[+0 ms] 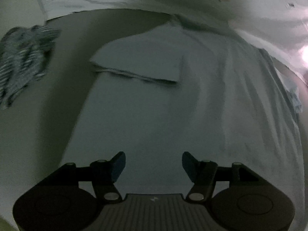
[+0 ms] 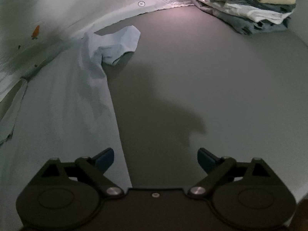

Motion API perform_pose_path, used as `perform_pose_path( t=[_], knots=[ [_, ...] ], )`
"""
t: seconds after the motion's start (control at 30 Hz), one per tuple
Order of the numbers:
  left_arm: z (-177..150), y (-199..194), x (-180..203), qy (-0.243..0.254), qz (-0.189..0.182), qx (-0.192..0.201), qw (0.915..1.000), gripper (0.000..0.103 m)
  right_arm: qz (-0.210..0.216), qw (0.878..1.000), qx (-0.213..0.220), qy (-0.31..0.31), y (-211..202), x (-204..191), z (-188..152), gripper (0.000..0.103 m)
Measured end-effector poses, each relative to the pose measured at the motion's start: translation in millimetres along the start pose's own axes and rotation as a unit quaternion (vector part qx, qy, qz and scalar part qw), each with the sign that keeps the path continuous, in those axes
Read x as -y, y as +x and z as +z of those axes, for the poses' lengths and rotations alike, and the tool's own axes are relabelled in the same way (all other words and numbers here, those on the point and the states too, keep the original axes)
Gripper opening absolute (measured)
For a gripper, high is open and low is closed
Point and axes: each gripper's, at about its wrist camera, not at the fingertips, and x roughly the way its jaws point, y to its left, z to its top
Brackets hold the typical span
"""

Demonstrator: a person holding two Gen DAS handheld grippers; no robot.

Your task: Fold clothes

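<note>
A pale blue shirt point(image 1: 157, 104) lies spread flat on the grey table, one sleeve folded in across its body point(image 1: 138, 67). My left gripper point(image 1: 153, 165) is open and empty just above the shirt's near part. In the right wrist view the same shirt point(image 2: 57, 104) fills the left side, its other sleeve point(image 2: 119, 44) lying out on the table. My right gripper point(image 2: 155, 159) is open and empty, hovering over the shirt's right edge and the bare table.
A crumpled striped garment point(image 1: 23, 61) lies at the left. A stack of folded clothes point(image 2: 244, 9) sits at the far right of the grey table point(image 2: 211, 73). A white sheet with an orange mark point(image 2: 36, 31) lies along the far edge.
</note>
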Motion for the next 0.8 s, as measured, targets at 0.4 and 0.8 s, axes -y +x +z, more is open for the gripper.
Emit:
perform_pose_path(
  t=[0.4, 0.8],
  knots=[
    [103, 90, 60, 0.023, 0.023, -0.031, 0.999, 0.069, 0.017, 0.997, 0.054, 0.056, 83, -8, 119, 0.068],
    [199, 148, 123, 0.08, 0.046, -0.001, 0.9957, 0.082, 0.093, 0.982, 0.113, -0.116, 179, -56, 236, 0.072]
  ],
)
